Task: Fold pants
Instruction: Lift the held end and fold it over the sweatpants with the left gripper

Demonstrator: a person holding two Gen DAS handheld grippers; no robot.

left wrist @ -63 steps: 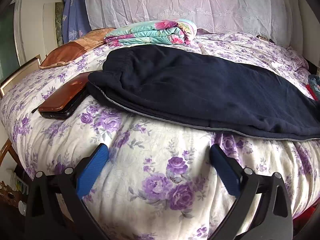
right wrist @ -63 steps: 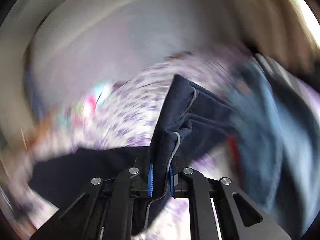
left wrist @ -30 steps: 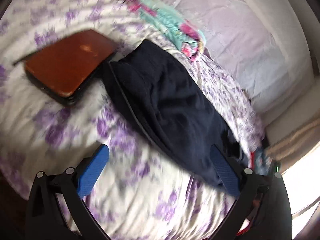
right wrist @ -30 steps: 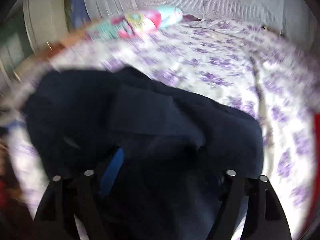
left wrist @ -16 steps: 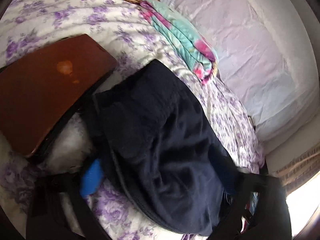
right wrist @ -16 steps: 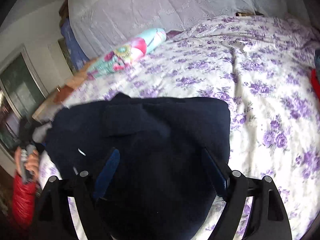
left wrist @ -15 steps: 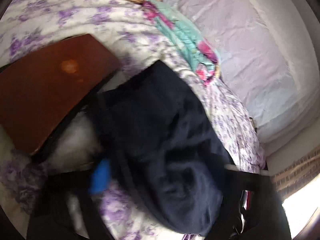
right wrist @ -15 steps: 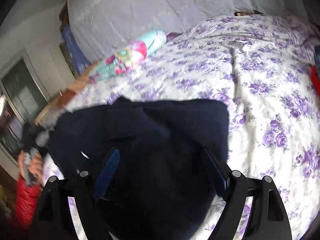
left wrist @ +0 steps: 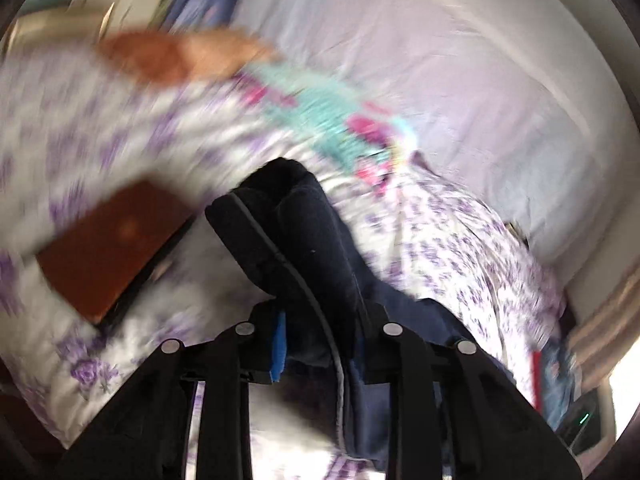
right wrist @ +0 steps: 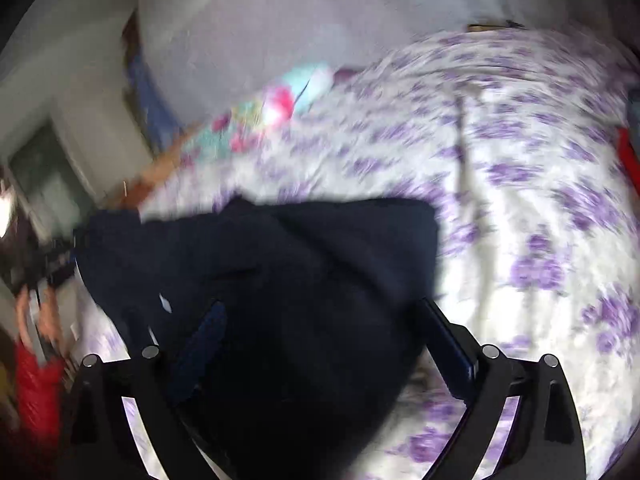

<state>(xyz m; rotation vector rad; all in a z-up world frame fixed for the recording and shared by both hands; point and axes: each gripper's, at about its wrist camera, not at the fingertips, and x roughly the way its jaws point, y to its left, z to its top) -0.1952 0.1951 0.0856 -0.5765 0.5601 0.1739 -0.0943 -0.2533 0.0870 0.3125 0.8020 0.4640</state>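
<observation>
Left gripper (left wrist: 316, 340) was closing its jaws on a bunched end of the dark pants (left wrist: 296, 236), lifted toward 12 o'clock. Right gripper (right wrist: 320, 336) was opening wide over the pants, gripping nothing. The pants lay partly folded on the flowery bed (right wrist: 540, 208); more folds looked needed. No boxes or baskets showed.

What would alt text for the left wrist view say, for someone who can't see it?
The left gripper is closing on a bunched end of the dark pants, which stand up between its jaws above the flowered bedspread. A brown case lies on the bed to the left, a folded turquoise and pink blanket lies beyond, and the picture is blurred.
</observation>
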